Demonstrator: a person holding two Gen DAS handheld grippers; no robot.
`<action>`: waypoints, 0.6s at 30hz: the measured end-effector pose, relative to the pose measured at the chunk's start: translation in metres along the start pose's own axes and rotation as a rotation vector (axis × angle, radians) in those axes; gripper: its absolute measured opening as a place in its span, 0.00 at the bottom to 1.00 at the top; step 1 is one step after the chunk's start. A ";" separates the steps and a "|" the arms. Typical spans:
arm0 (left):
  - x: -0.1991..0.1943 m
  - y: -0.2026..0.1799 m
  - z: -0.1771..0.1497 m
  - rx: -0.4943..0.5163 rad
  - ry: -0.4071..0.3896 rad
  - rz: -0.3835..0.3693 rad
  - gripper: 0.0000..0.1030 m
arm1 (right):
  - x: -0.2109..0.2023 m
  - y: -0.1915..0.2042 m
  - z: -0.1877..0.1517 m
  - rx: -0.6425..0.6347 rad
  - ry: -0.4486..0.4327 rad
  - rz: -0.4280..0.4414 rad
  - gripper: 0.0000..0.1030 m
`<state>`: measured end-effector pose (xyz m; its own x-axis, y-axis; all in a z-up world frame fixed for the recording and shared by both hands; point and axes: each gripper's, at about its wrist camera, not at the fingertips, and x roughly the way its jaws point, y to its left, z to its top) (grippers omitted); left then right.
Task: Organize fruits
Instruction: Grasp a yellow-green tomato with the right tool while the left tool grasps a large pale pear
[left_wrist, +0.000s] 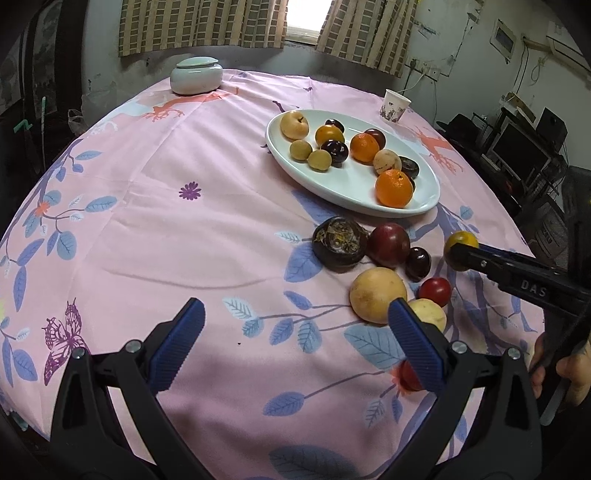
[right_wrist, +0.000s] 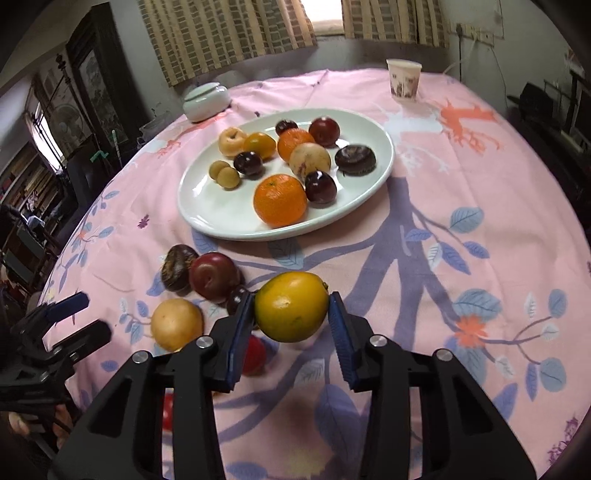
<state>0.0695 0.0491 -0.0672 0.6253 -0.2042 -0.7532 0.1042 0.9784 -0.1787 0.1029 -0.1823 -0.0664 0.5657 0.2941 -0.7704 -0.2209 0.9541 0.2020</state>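
Pink floral cloth covers the bench, where the right tongs (right_wrist: 291, 314) clamp a yellow-orange fruit (right_wrist: 291, 306) near the loose pile, left tongs (left_wrist: 295, 339) spread empty, so next comes a lift toward the white plate (right_wrist: 207, 225).

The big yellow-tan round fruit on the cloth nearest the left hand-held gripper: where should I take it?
Grip the yellow-tan fruit across its widest middle, coming from above on its open left side; red fruits crowd its right.
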 end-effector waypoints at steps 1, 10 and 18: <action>0.003 -0.003 0.000 0.003 0.006 -0.003 0.98 | -0.006 0.001 -0.002 -0.003 -0.006 0.004 0.41; 0.037 -0.037 0.009 0.031 0.087 -0.014 0.97 | -0.028 -0.011 -0.023 0.018 -0.030 0.008 0.41; 0.058 -0.048 0.016 -0.033 0.193 0.005 0.77 | -0.036 -0.022 -0.027 0.032 -0.057 0.032 0.41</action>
<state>0.1132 -0.0093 -0.0916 0.4655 -0.2049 -0.8610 0.0738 0.9784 -0.1929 0.0656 -0.2155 -0.0594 0.6030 0.3265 -0.7279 -0.2145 0.9452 0.2462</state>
